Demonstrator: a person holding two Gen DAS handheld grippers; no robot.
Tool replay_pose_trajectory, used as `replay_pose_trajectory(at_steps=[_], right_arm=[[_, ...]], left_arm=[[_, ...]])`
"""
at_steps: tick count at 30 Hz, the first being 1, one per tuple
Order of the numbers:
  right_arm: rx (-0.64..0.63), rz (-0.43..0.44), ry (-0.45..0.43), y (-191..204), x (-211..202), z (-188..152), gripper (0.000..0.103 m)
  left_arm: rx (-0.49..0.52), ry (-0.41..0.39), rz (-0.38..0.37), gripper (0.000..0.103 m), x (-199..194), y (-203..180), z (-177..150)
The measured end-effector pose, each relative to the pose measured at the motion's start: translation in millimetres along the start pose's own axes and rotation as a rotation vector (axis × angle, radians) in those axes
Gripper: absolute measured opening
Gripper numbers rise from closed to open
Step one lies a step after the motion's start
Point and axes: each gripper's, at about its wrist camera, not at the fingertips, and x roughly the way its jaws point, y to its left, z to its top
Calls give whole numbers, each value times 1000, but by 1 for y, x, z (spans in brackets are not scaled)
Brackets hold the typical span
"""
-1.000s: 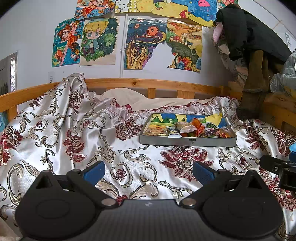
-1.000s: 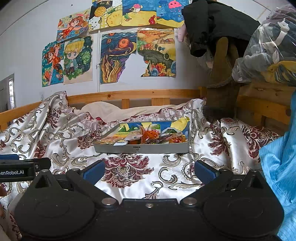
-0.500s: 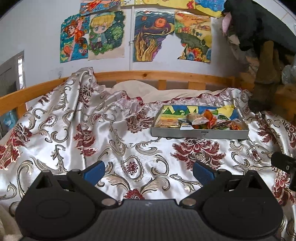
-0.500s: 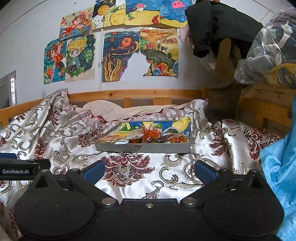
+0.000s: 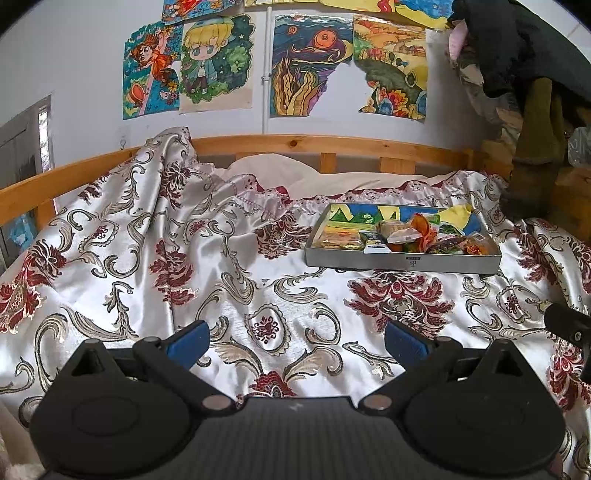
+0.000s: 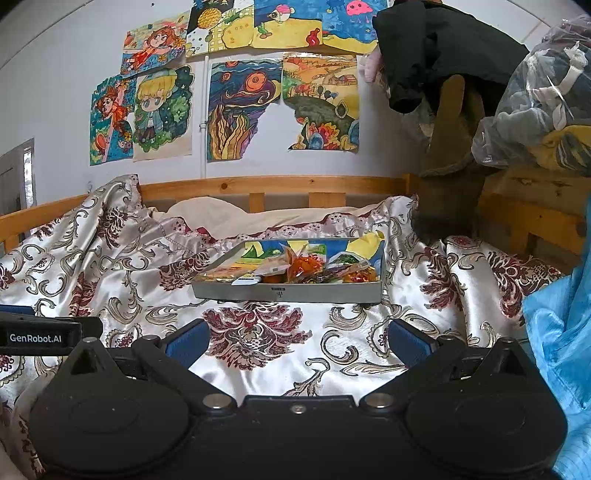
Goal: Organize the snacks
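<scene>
The individual wrappers in the heap of colourful wrapped snacks (image 6: 317, 271) inside the shallow grey rectangular tray (image 6: 288, 293) are too small to identify, and the small mark on the tray's near wall is illegible. The blue fabric (image 6: 561, 354) is cut off by the right edge of the right wrist view. The top row of coloured wall drawings (image 5: 207, 5) is cropped in the left wrist view.

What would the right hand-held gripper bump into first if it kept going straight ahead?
Probably the grey snack tray. The open right hand-held gripper points at its front wall, with only bedspread between; depth is hard to judge.
</scene>
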Motion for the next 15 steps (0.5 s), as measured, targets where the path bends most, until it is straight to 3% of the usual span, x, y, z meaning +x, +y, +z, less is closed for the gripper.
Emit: replay_pose_trajectory(at_steps=[15], right_arm=[[1,4,10,-1,1,-2,102]], left_arm=[[-5,8,-5,103,1,1,0]])
